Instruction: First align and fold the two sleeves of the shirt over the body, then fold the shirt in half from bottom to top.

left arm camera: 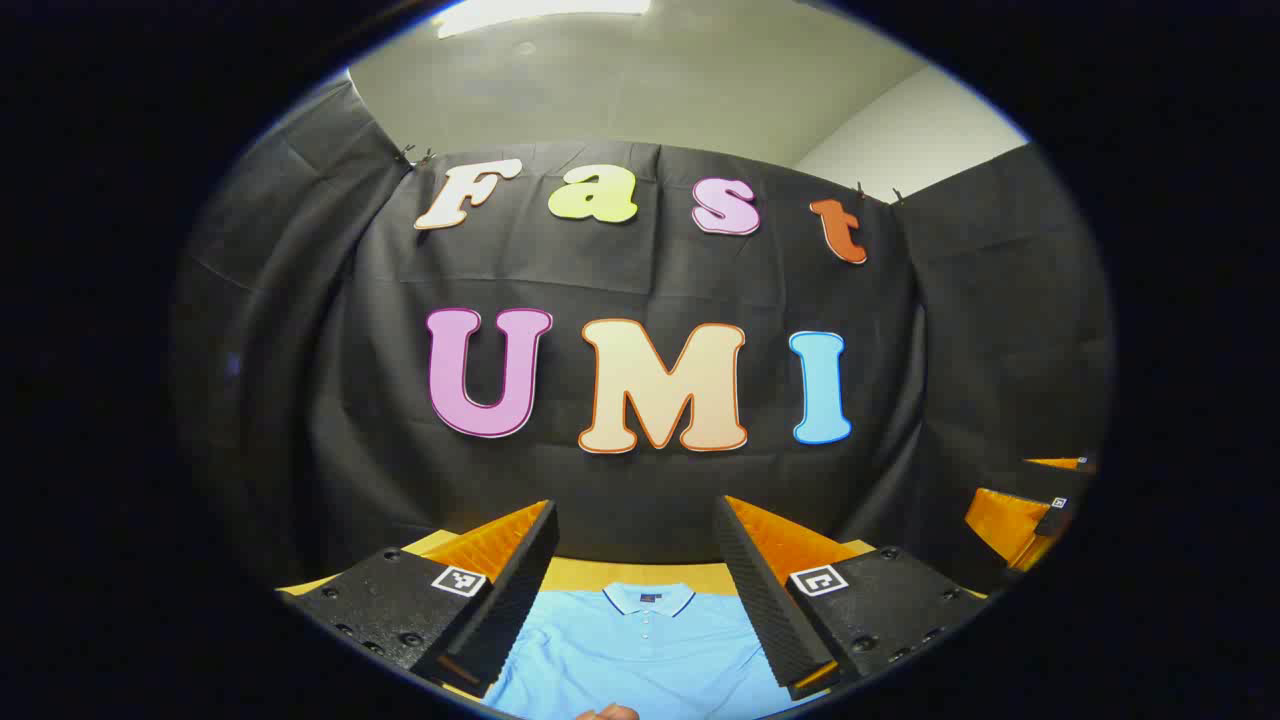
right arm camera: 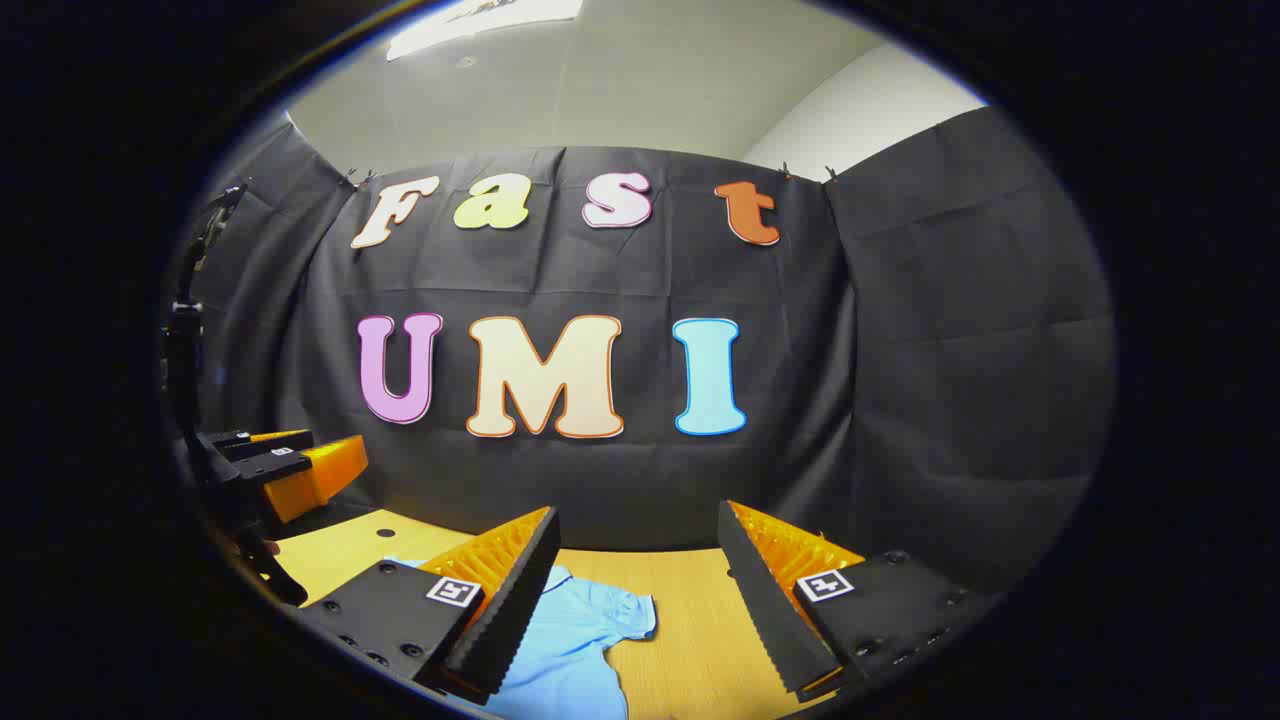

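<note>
A light blue polo shirt lies flat on the wooden table, collar toward the far wall. My left gripper hangs open above it, fingers spread wide with nothing between them. In the right gripper view the shirt's short sleeve spreads out on the table. My right gripper is open too, held above the sleeve. Each view catches the other gripper off to the side: the right gripper at the right edge, the left gripper at the left edge.
The black booth cloth closes off the table's far side and both flanks. Bare tabletop lies to the right of the sleeve. A small hole marks the tabletop at far left. A fingertip peeks in at the bottom edge.
</note>
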`<action>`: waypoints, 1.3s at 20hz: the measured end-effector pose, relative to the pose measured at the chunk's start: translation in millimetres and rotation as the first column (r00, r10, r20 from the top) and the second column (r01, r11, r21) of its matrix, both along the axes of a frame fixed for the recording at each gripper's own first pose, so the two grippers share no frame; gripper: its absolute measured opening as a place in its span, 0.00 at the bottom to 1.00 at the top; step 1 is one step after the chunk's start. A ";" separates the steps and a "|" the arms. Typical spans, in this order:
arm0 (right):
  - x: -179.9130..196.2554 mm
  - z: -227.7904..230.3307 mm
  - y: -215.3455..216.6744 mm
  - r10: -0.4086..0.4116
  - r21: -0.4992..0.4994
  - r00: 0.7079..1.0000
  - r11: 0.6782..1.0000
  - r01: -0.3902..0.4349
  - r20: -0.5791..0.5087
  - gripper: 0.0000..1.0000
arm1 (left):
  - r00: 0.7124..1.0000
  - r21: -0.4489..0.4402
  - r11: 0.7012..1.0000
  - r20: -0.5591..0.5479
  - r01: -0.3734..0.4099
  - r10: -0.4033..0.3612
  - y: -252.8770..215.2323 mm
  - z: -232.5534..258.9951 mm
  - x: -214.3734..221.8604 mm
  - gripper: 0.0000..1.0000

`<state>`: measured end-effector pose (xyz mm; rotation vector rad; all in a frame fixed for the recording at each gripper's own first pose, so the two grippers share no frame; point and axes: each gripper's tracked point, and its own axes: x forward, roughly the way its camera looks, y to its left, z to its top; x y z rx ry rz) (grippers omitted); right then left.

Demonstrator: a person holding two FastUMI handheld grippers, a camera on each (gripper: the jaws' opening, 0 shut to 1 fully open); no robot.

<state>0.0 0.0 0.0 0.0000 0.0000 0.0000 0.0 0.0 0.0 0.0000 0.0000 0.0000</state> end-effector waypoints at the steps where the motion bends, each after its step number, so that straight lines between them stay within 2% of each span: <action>1: 1.0 -1.5 2.4 0.002 0.006 1.000 1.000 -0.002 -0.002 0.98 | 1.000 -0.003 1.000 -0.007 0.002 -0.002 1.3 -1.6 0.8 0.94; 10: 14.2 -9.7 14.4 0.004 0.033 1.000 0.999 -0.003 -0.026 0.99 | 1.000 -0.001 1.000 -0.022 -0.004 0.004 18.9 -10.9 8.2 0.94; 17: 30.0 -38.2 30.4 0.038 0.019 0.995 0.999 -0.036 -0.091 0.98 | 1.000 0.013 1.000 -0.030 -0.005 0.006 27.1 -16.1 15.0 0.94; 23: 66.7 -73.5 35.5 0.059 0.008 0.984 0.998 -0.059 -0.167 0.98 | 0.999 0.023 0.999 -0.038 -0.033 0.034 47.7 -19.4 21.9 0.94; 26: 90.6 -89.5 33.7 0.039 -0.001 0.982 0.999 -0.040 -0.185 0.99 | 0.998 0.035 0.998 -0.044 -0.048 0.049 59.5 -19.9 26.3 0.94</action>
